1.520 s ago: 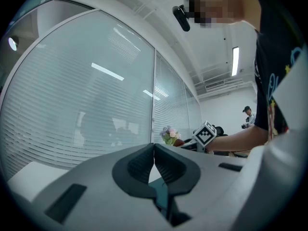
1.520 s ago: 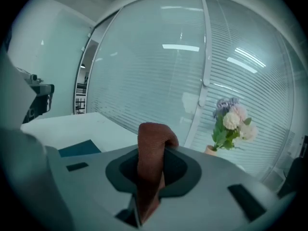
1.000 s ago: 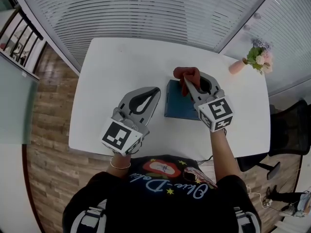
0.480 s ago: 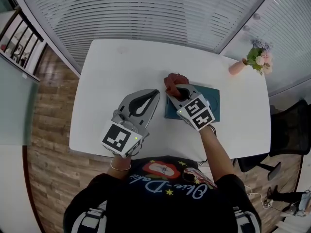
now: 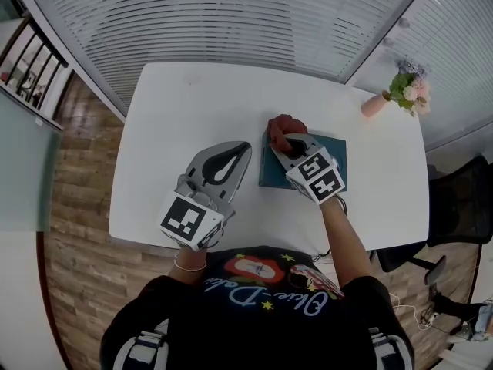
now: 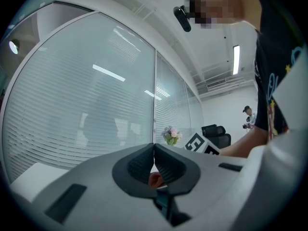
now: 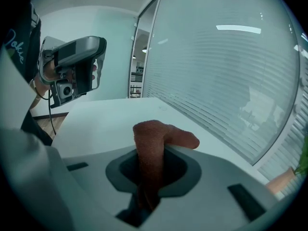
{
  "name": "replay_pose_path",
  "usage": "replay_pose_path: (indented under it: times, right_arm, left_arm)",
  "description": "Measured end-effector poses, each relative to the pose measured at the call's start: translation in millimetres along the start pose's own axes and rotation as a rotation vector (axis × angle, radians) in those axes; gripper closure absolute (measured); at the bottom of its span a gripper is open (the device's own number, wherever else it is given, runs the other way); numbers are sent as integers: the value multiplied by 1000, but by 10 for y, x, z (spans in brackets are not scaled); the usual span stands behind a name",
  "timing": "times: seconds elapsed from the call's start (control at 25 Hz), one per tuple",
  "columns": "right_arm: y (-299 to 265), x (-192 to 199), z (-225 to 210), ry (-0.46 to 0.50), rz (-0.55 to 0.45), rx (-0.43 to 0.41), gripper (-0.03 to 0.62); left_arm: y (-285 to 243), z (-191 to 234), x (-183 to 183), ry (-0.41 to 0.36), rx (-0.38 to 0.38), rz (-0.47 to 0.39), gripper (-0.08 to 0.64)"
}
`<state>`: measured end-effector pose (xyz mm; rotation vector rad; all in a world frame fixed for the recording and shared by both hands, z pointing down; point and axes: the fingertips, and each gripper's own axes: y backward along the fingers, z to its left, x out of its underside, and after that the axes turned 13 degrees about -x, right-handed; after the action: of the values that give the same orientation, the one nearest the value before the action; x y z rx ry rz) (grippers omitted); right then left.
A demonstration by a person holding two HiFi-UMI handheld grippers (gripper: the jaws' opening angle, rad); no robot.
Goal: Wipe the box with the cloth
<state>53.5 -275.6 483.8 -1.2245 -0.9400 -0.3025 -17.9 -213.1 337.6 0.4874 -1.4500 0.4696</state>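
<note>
A dark teal box [image 5: 336,151] lies flat on the white table [image 5: 177,106], right of centre. My right gripper [image 5: 279,139] is shut on a red cloth [image 5: 283,127] and rests over the box's left part, with the cloth bunched at the box's far left corner. From the right gripper view the cloth [image 7: 153,143] stands up between the shut jaws and hides the box. My left gripper [image 5: 245,146] lies just left of the box, shut with nothing in it. Through its jaws a bit of the red cloth [image 6: 155,179] shows.
A pink vase of flowers [image 5: 402,92] stands at the table's far right corner. A black office chair [image 5: 462,206] sits beyond the right edge. Glass walls with blinds run behind the table. A person [image 6: 247,117] stands far off.
The right gripper swept the cloth leftward across the box, then drew back slightly to the right. The left gripper stayed where it was.
</note>
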Motion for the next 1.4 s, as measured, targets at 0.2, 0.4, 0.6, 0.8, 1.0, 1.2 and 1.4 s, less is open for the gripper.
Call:
replay_pose_path:
  times: [0.2, 0.4, 0.6, 0.8, 1.0, 1.2, 1.4]
  right_arm:
    - [106, 131, -70, -29, 12, 20, 537]
    - [213, 249, -156, -47, 23, 57, 537]
    - [345, 404, -251, -105, 26, 88, 537]
    - [447, 493, -315, -131, 13, 111, 537]
    - [557, 575, -396, -171, -7, 139, 537]
    - [666, 673, -487, -202, -4, 170, 537]
    - [824, 834, -609, -267, -15, 208, 537]
  left_arm:
    - [1, -30, 1, -1, 5, 0, 555]
    - [1, -62, -3, -3, 15, -2, 555]
    - [-9, -79, -6, -4, 22, -2, 555]
    - [-13, -107, -14, -8, 32, -3, 555]
    - [-13, -110, -7, -11, 30, -1, 555]
    - [-19, -131, -12, -11, 36, -2, 555]
    - [-23, -140, -4, -10, 37, 3, 555]
